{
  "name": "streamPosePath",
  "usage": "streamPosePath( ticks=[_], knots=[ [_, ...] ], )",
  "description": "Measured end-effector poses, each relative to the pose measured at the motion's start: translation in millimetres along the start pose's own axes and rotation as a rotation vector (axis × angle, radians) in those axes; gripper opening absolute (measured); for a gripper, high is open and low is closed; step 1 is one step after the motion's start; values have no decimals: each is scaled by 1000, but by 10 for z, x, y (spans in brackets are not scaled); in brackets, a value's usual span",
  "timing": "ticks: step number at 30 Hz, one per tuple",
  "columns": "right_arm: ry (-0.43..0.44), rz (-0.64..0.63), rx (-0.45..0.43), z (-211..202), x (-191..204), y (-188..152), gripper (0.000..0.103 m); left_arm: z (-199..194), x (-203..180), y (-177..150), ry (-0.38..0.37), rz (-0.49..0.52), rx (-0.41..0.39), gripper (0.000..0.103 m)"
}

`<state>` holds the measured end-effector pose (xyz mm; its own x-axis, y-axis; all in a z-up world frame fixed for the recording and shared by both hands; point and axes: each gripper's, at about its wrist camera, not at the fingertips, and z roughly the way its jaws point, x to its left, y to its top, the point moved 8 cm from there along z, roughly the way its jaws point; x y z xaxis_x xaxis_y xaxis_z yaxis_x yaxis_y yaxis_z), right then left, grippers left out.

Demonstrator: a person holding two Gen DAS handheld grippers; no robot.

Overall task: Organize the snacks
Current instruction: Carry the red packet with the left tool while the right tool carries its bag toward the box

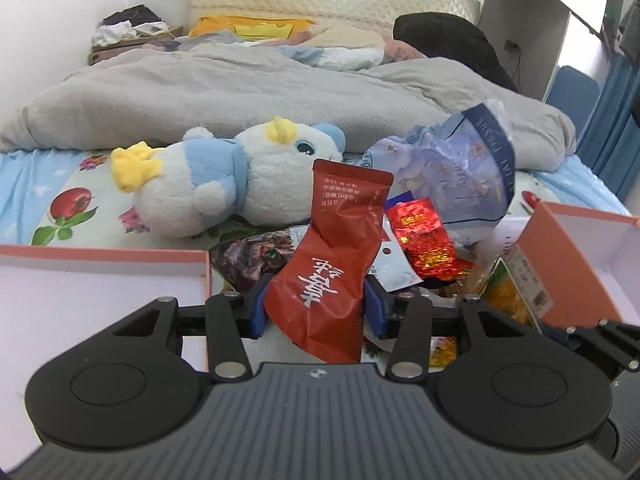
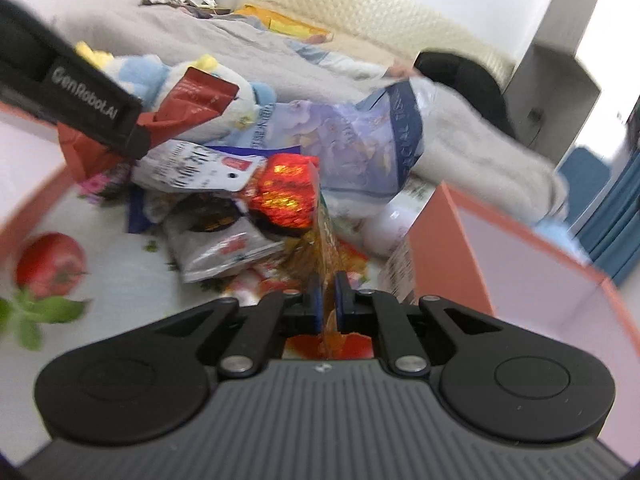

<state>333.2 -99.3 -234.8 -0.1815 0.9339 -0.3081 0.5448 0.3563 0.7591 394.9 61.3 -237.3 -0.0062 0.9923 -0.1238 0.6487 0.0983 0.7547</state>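
A: Two grippers, each with a packet. The left gripper [image 1: 315,303] has its blue-padded fingers [image 1: 256,308] pressed on either side of a dark red snack pouch [image 1: 332,268], which stands up crumpled between them with white characters printed on it.

B: And the right gripper [image 2: 327,300]?

A: Its fingers [image 2: 315,300] are nearly together, pinching the thin edge of an orange-yellow packet [image 2: 324,240] that runs forward from them. That view is blurred, so I cannot read the print.

B: Where is the rest of the snack heap?

A: On the bed, over a fruit-printed sheet [image 1: 76,204]. A shiny red foil pack [image 1: 424,240] lies just right of the pouch, a dark purplish pack [image 1: 252,260] behind the pouch to its left, and a silver-grey bag [image 2: 224,252] shows in the right wrist view. A blue-and-white tissue pack [image 1: 452,172] leans behind the heap.

B: Any containers?

A: Two orange boxes with white insides: one box [image 1: 104,256] at the left of the heap, another box [image 1: 560,248] at the right, tilted. Both sit just beside the snacks.

B: Anything else nearby?

A: A white-and-blue plush toy [image 1: 224,176] lies on its side behind the heap, with a grey duvet [image 1: 224,88] beyond it. From the right wrist view the left gripper's black body crosses the upper left, with the red pouch poking out past it.
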Motion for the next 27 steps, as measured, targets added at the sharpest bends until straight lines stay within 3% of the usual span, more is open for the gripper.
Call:
streamPosePath(
  ticks=[4, 11, 20, 27],
  knots=[
    [61, 47, 6, -182, -31, 19, 9, -251, -61, -27, 11, -11, -11, 53],
    [172, 198, 98, -372, -138, -173, 9, -600, -233, -309, -2, -51, 25, 53],
    [167, 224, 106, -703, -256, -327, 9, -915, -359, -632, -10, -46, 74, 53],
    [218, 273, 119, -887, -325, -409, 9, -1070, -427, -777, -7, -60, 87, 53]
  ],
)
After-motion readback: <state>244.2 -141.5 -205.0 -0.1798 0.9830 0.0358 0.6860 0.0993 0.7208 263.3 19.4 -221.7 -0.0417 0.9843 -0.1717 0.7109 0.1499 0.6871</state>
